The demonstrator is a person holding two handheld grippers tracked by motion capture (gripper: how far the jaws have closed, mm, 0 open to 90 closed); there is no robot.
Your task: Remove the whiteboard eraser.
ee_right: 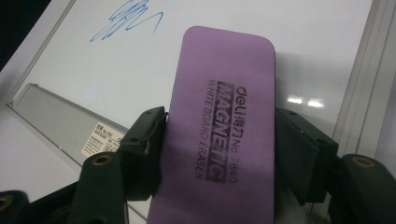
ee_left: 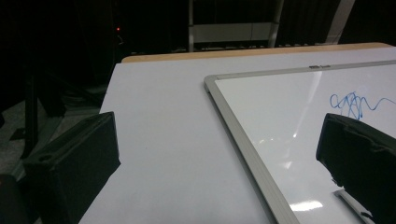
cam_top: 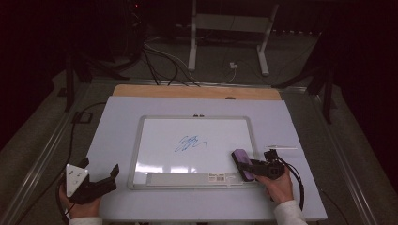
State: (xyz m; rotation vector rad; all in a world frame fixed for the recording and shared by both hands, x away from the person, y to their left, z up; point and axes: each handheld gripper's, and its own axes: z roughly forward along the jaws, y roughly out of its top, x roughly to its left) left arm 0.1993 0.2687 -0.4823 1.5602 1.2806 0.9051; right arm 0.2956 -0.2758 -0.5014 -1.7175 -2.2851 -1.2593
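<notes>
White surface [cam_top: 117, 140] carries a framed whiteboard [cam_top: 197, 145] bearing a blue scribble [cam_top: 190, 143]. Right hand-held gripper [ee_right: 219, 154] clamps the purple magnetic eraser [ee_right: 219, 126] at the board's near right corner. Left hand-held gripper [cam_top: 101, 180], jaws wide, holds nothing, near left.

Readable text is on the purple eraser [ee_right: 219, 130], top face, printed dark and running along its length: "deli" followed by Chinese characters I can't make out, then "No.7840"; a boxed "MAGNETIC" beside that line; "WHITE BOARD ERASER" on the third line. Near the eraser's lower left, a small white sticker [ee_right: 102, 137] sits on the whiteboard [ee_right: 280, 51] tray with fine print too small to read. Up and left of the eraser, on the board surface, a blue marker scribble [ee_right: 128, 18] forms no legible letters.
</notes>
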